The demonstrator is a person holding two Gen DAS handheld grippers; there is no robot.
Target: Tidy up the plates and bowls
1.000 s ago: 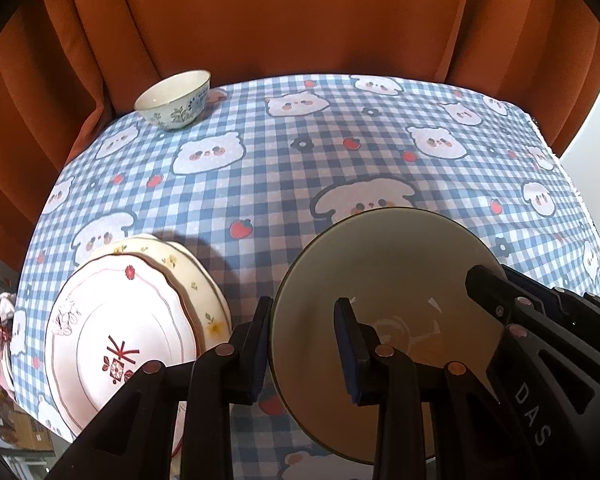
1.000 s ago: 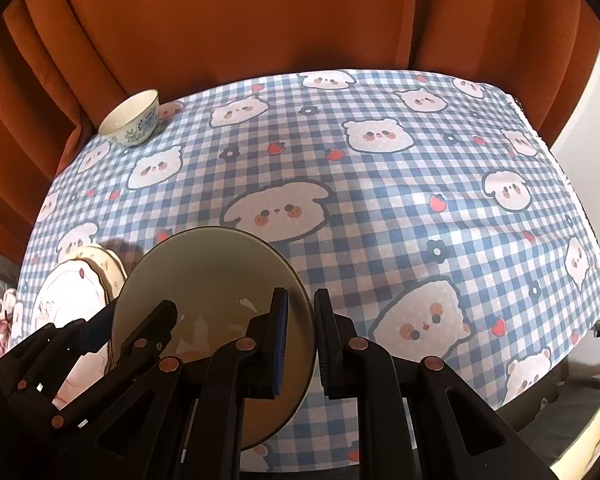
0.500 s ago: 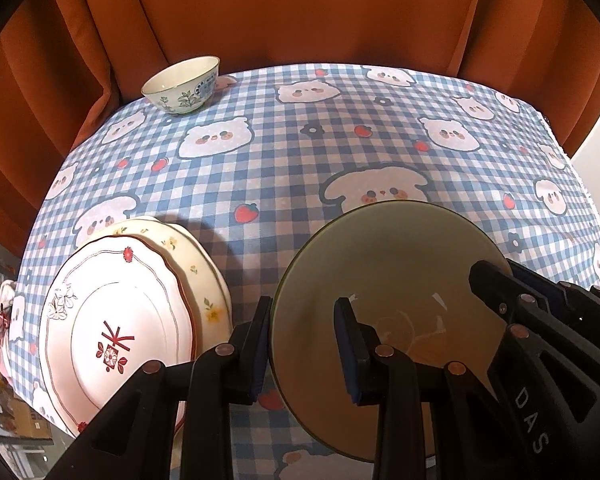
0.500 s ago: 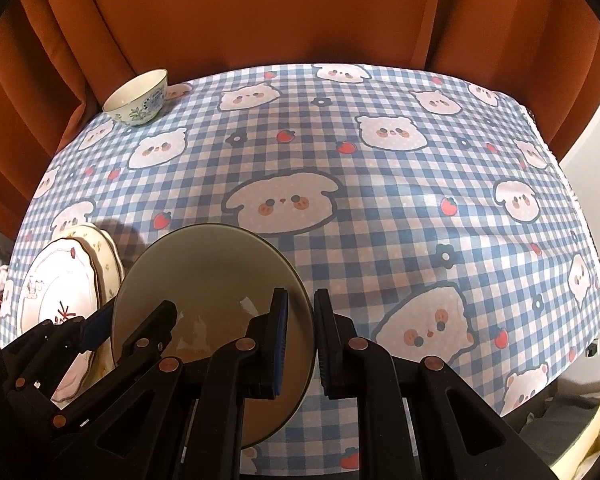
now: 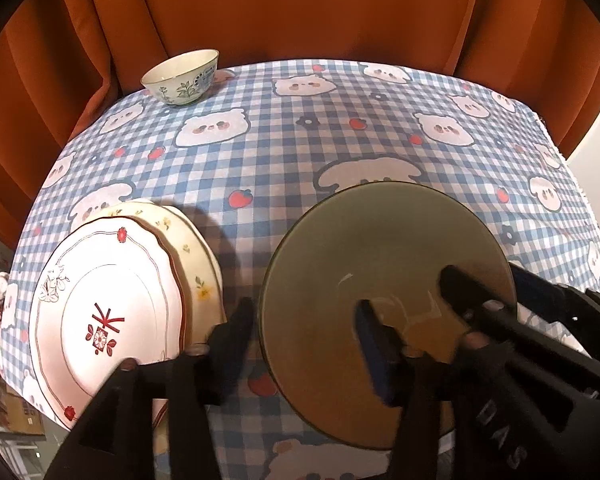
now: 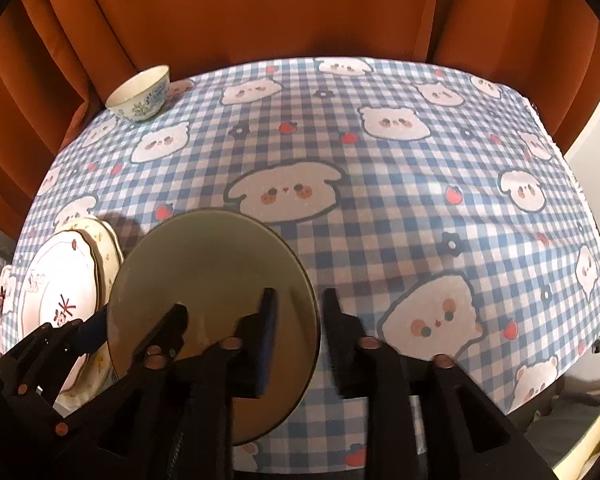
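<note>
A large olive-green bowl (image 5: 380, 248) (image 6: 212, 264) sits near the front of the checked tablecloth (image 5: 284, 152). My left gripper (image 5: 302, 320) straddles its left rim. Its jaws are opening and the pads stand clear of the rim between them. My right gripper (image 6: 300, 308) straddles the right rim the same way, jaws opening, no pad pressing on it. Each gripper also shows in the other view, the right gripper (image 5: 492, 280) and the left gripper (image 6: 132, 322). Left of the bowl lie two stacked plates (image 5: 112, 300) (image 6: 60, 280).
A small white bowl with blue-green flowers (image 5: 180, 76) (image 6: 140, 96) stands at the table's far left corner. Orange curtains (image 5: 300, 12) hang close behind the table. The cloth's right edge (image 6: 580, 208) drops off beside a pale wall.
Both grippers were shut on the green bowl's rim; now both pairs of jaws have spread apart and let go of it. The bowl stays in place.
</note>
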